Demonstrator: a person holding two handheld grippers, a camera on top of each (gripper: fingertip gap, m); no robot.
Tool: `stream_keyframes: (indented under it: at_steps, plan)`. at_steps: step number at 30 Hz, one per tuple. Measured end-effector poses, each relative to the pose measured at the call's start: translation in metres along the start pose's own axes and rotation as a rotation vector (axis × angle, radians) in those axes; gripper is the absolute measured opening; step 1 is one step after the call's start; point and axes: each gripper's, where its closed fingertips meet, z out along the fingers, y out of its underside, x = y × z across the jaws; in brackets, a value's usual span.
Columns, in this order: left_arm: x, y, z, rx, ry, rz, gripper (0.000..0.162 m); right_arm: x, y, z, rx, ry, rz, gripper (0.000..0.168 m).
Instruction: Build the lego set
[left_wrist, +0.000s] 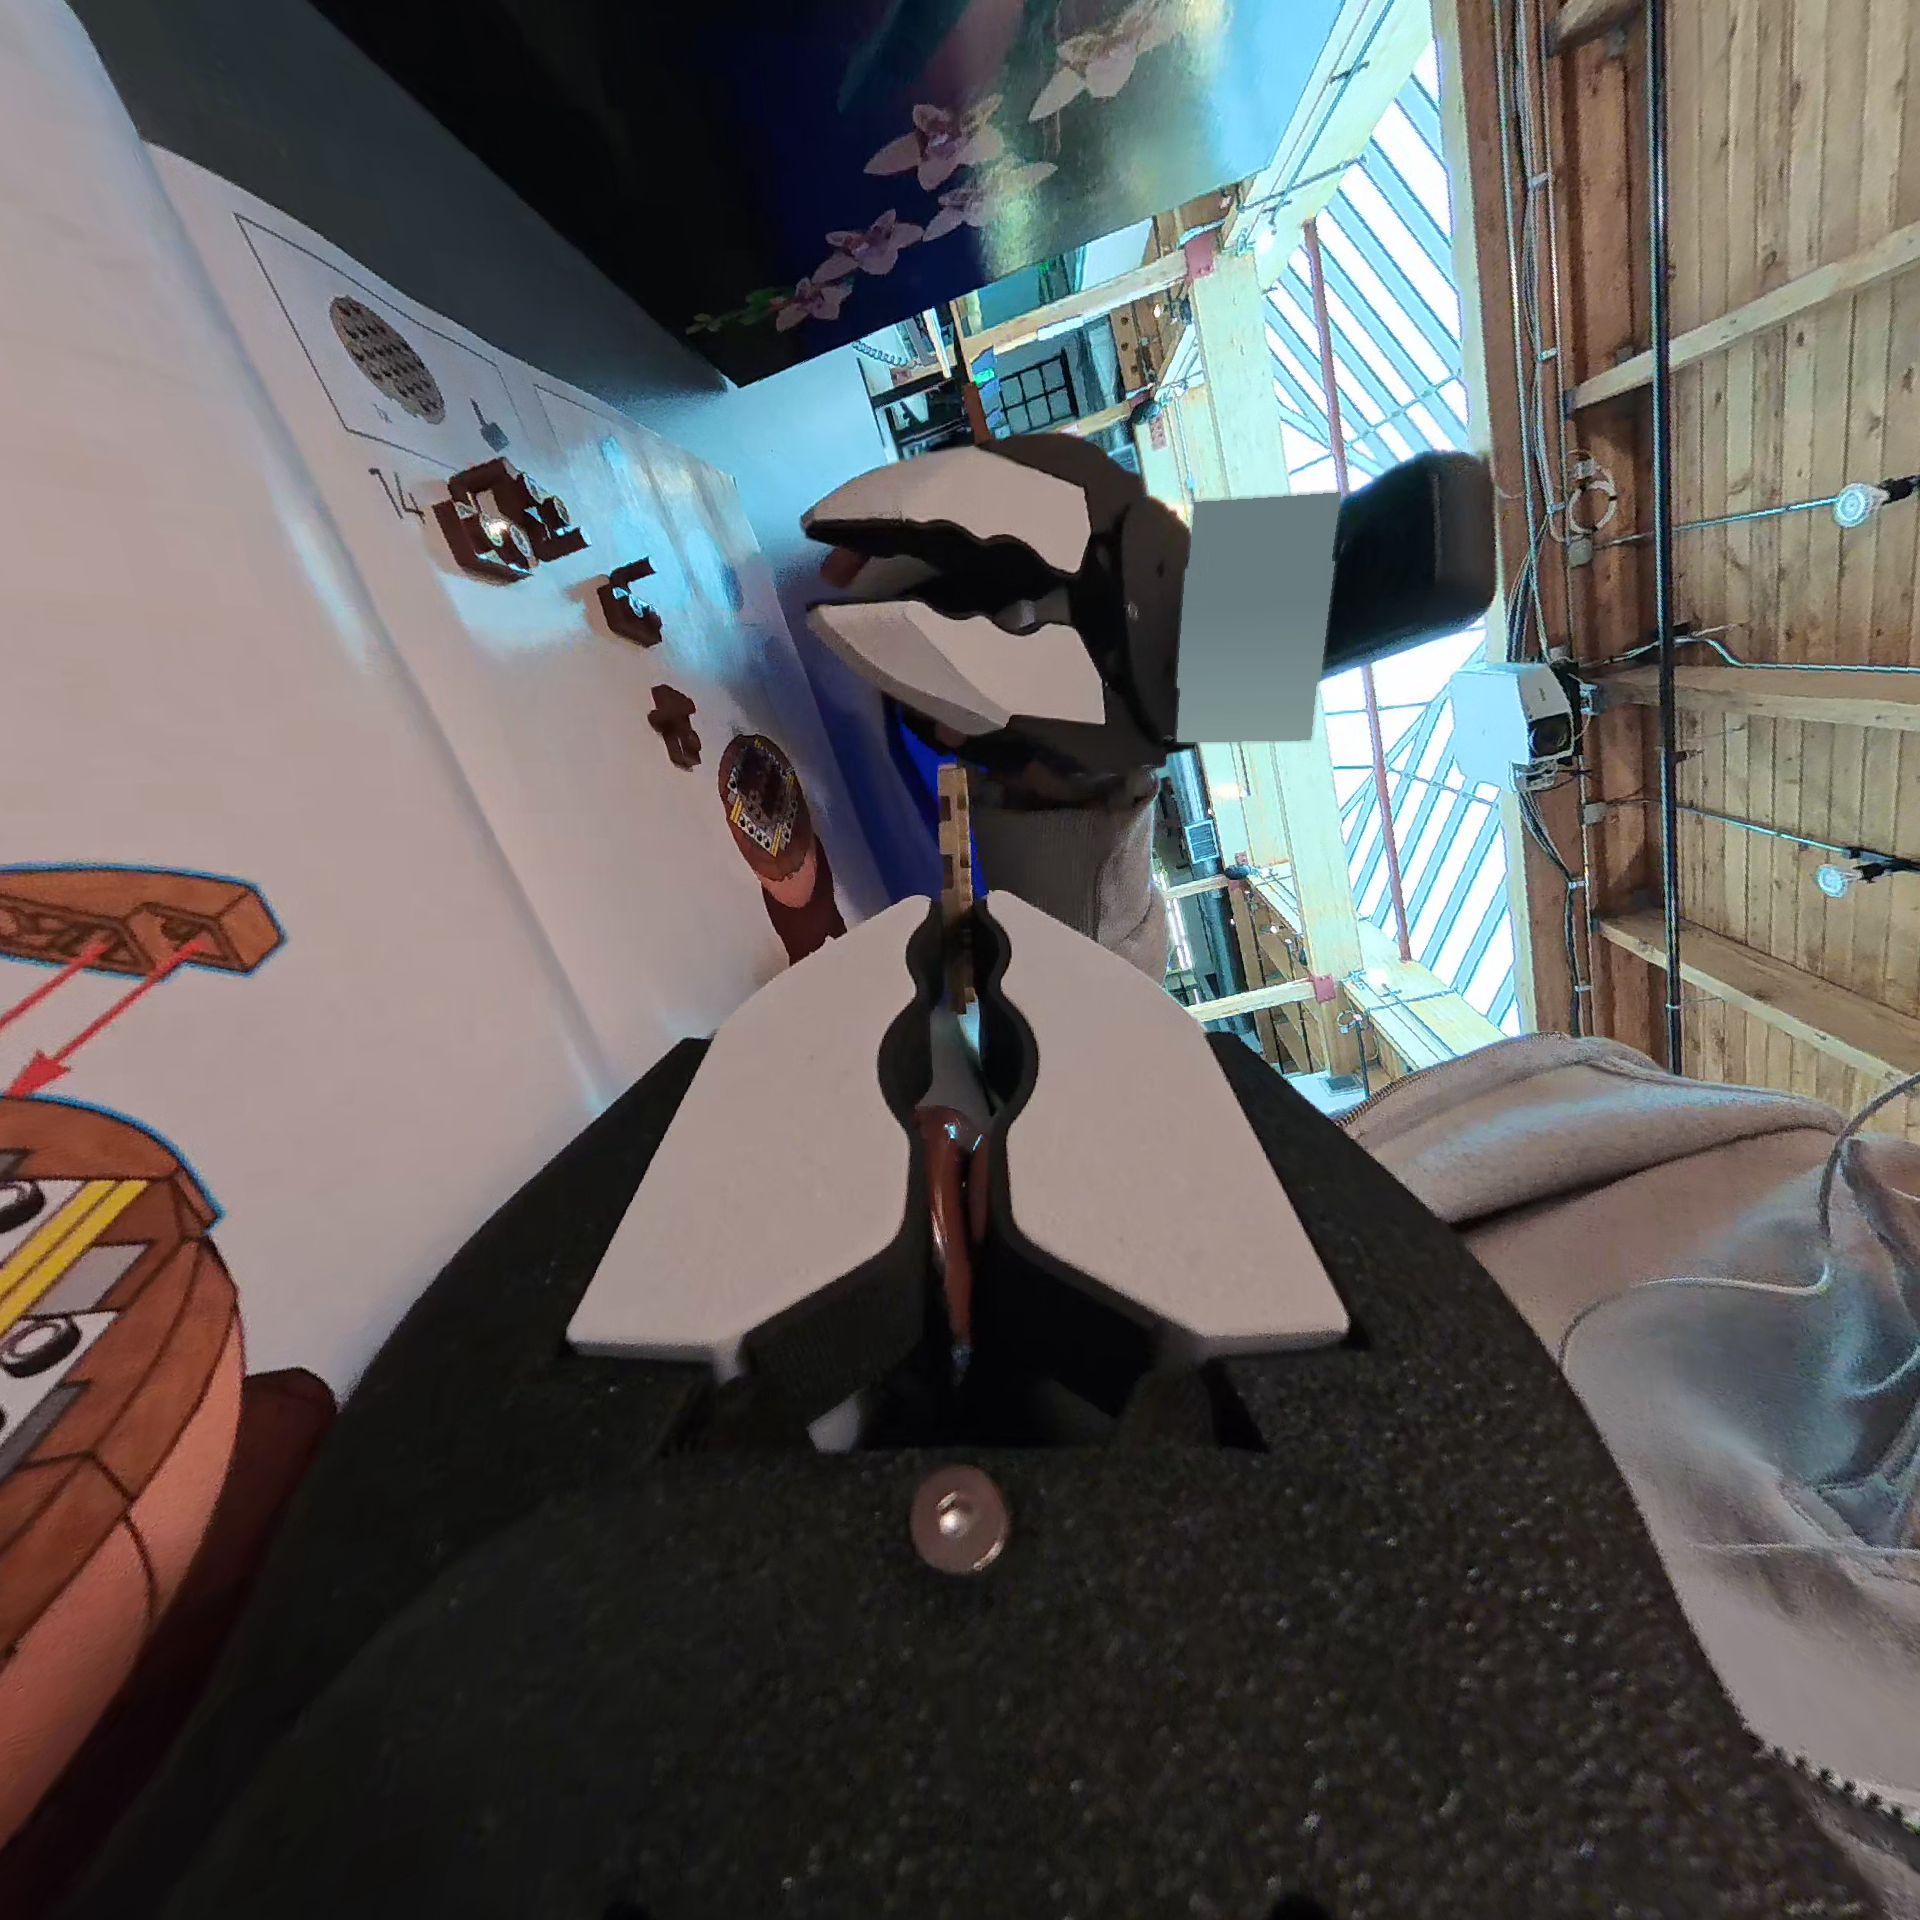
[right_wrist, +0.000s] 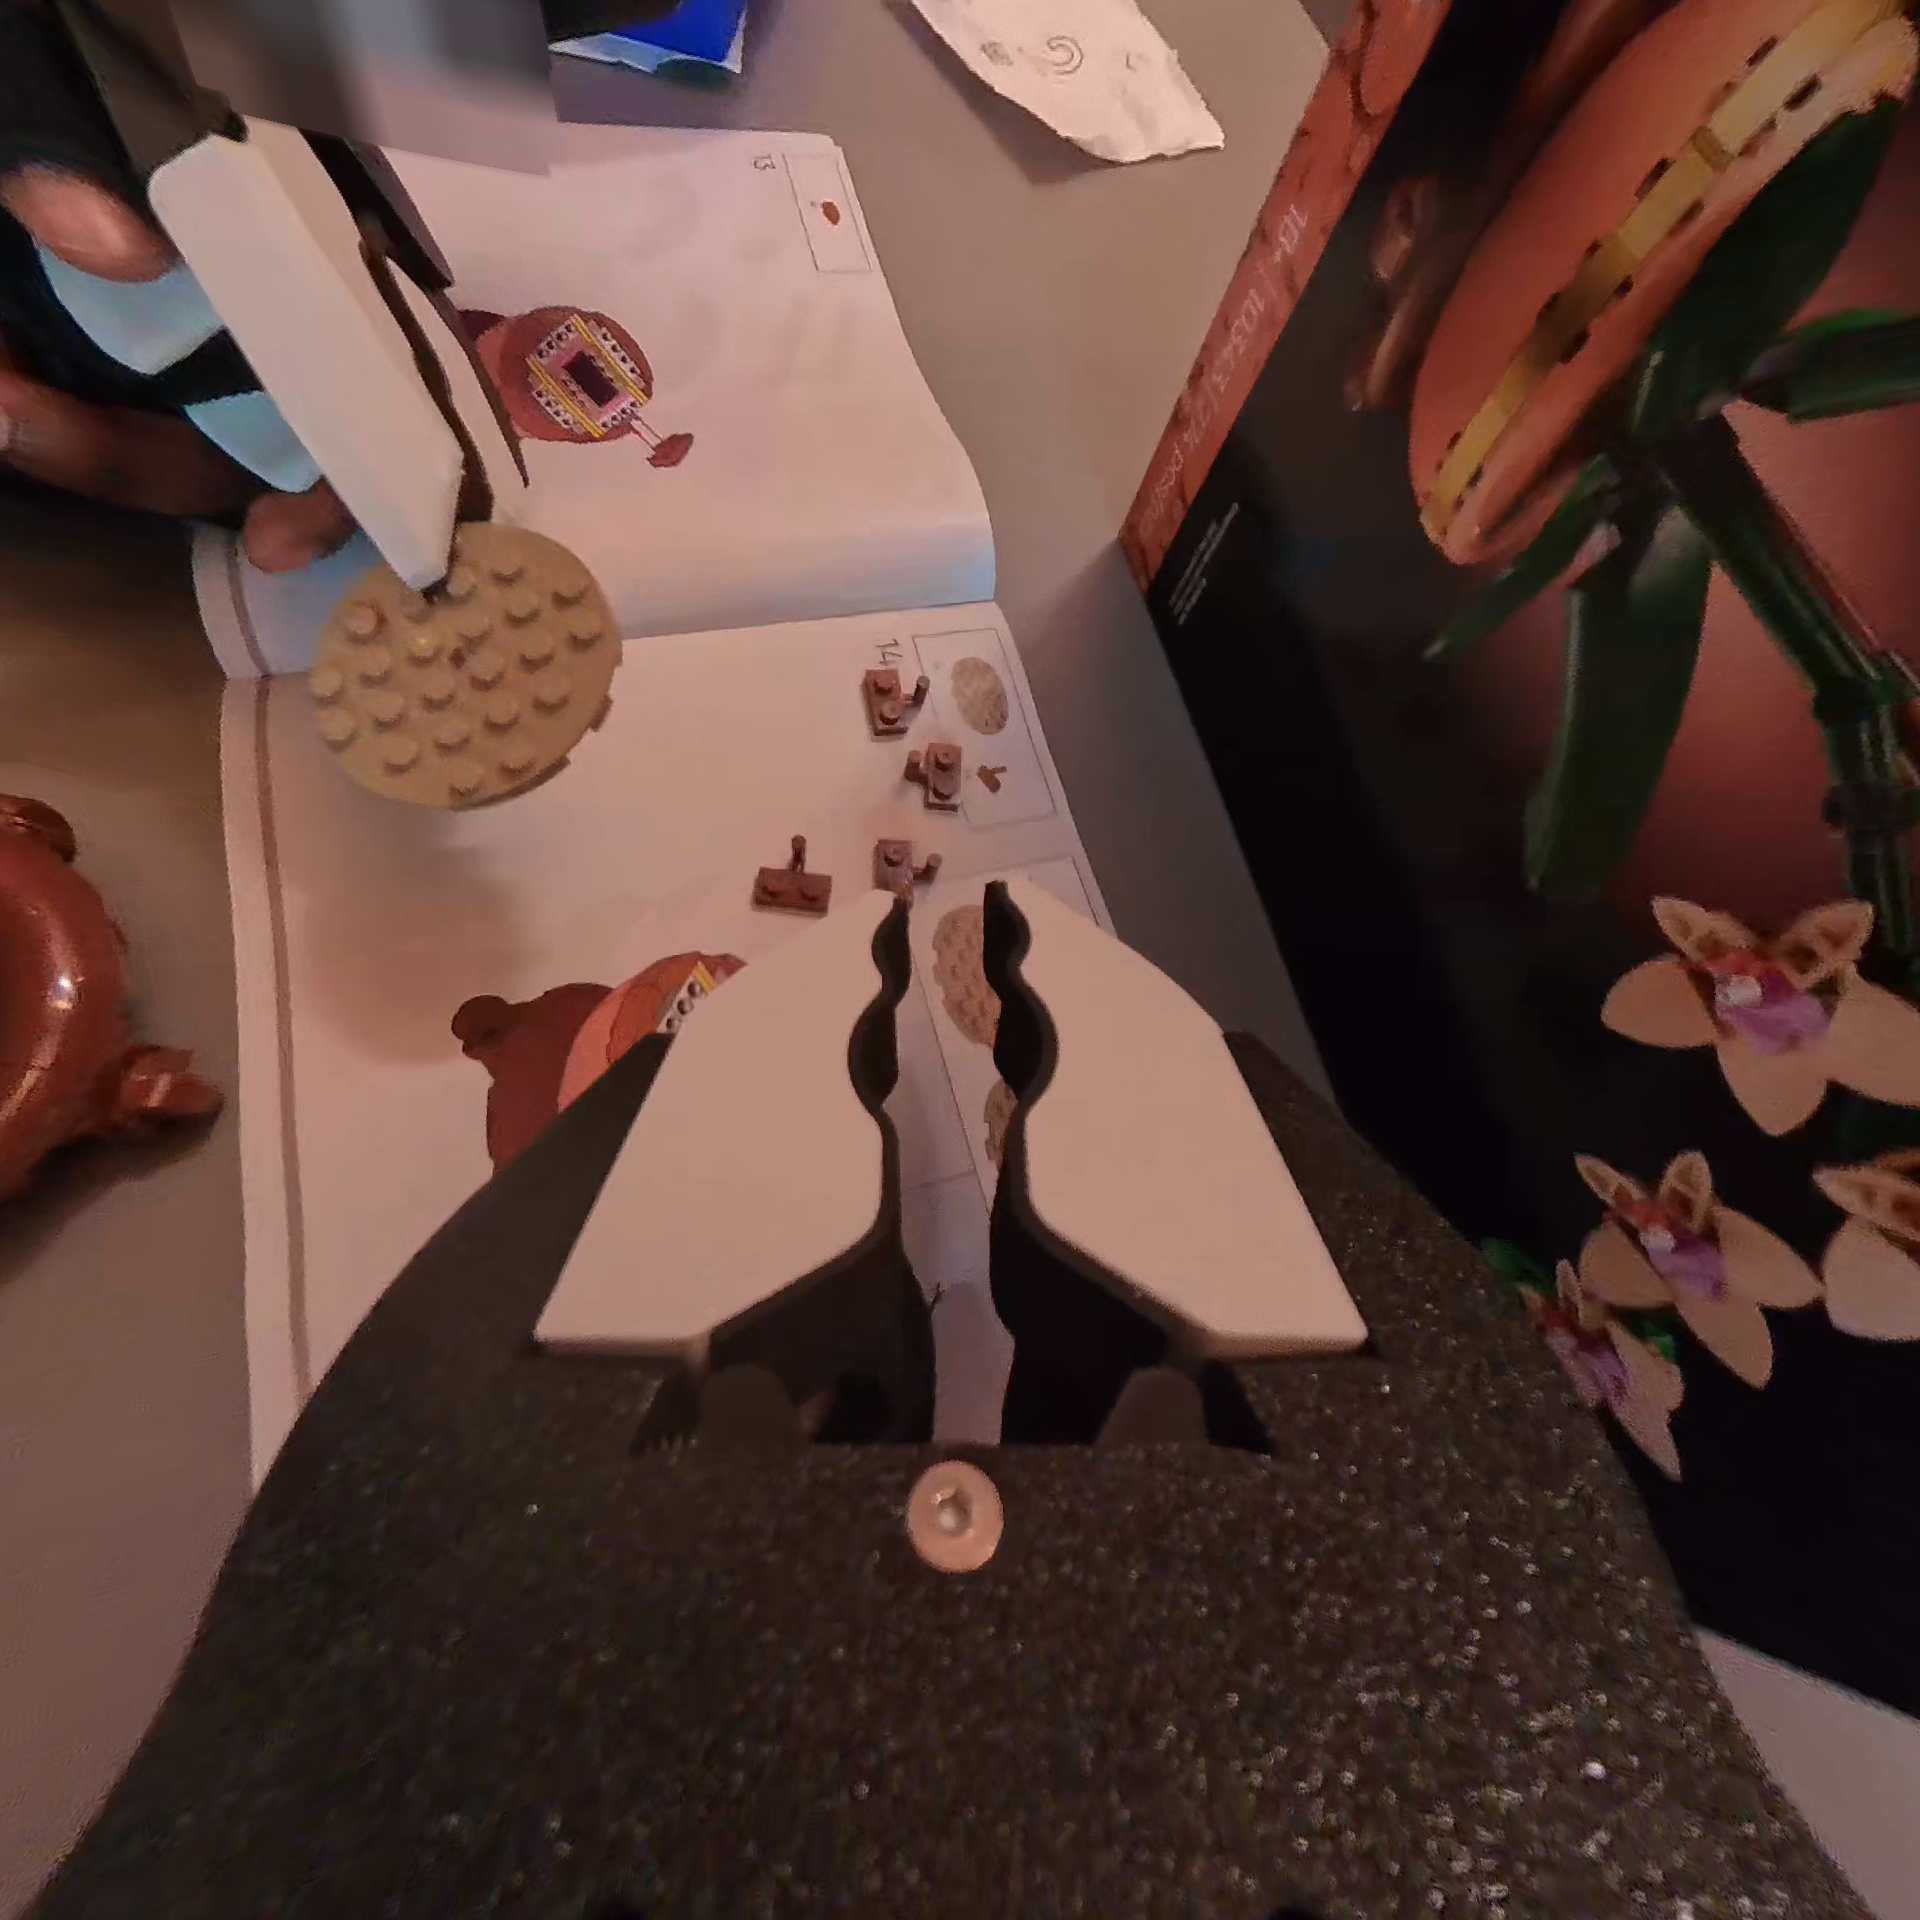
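Observation:
My left gripper (left_wrist: 956, 920) is shut on a tan round studded plate (left_wrist: 954, 831), which shows edge-on between its tips. In the right wrist view the left gripper (right_wrist: 449, 574) holds that plate (right_wrist: 468, 675) by its rim, above the open instruction booklet (right_wrist: 623, 935). My right gripper (right_wrist: 945, 906) is open and empty, its tips just short of several small brown pieces (right_wrist: 899, 862) lying on the booklet page. These pieces also show in the left wrist view (left_wrist: 509, 525). The right gripper (left_wrist: 831, 569) appears there beyond the plate, jaws slightly apart.
A brown rounded pot model (right_wrist: 42, 997) sits at the left edge of the grey table (right_wrist: 104, 1455). The set's dark box (right_wrist: 1558, 831) stands upright close on the right. A torn white paper bag (right_wrist: 1070, 73) lies at the back. A person's sleeve (left_wrist: 1610, 1247) is at right. Left tips to right tips: about 9 centimetres.

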Motion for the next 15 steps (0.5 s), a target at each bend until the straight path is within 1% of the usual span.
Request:
stream_keyframes:
  at_steps: [4,8,10,15]
  plan:
    - [0.001,-0.001,-0.001,0.007,0.019,-0.015,0.004,-0.004,0.015,-0.008,-0.03,0.027,0.053,0.013]
    - [0.001,-0.001,-0.001,0.002,0.025,-0.023,0.004,-0.015,0.025,-0.007,-0.061,0.034,0.072,0.012]
    - [0.001,0.0,-0.001,-0.003,0.025,-0.022,0.004,-0.017,0.024,-0.005,-0.064,0.043,0.081,0.012]
    - [0.002,-0.001,-0.001,0.001,0.029,-0.022,0.004,-0.017,0.006,0.003,-0.025,0.043,0.104,0.011]
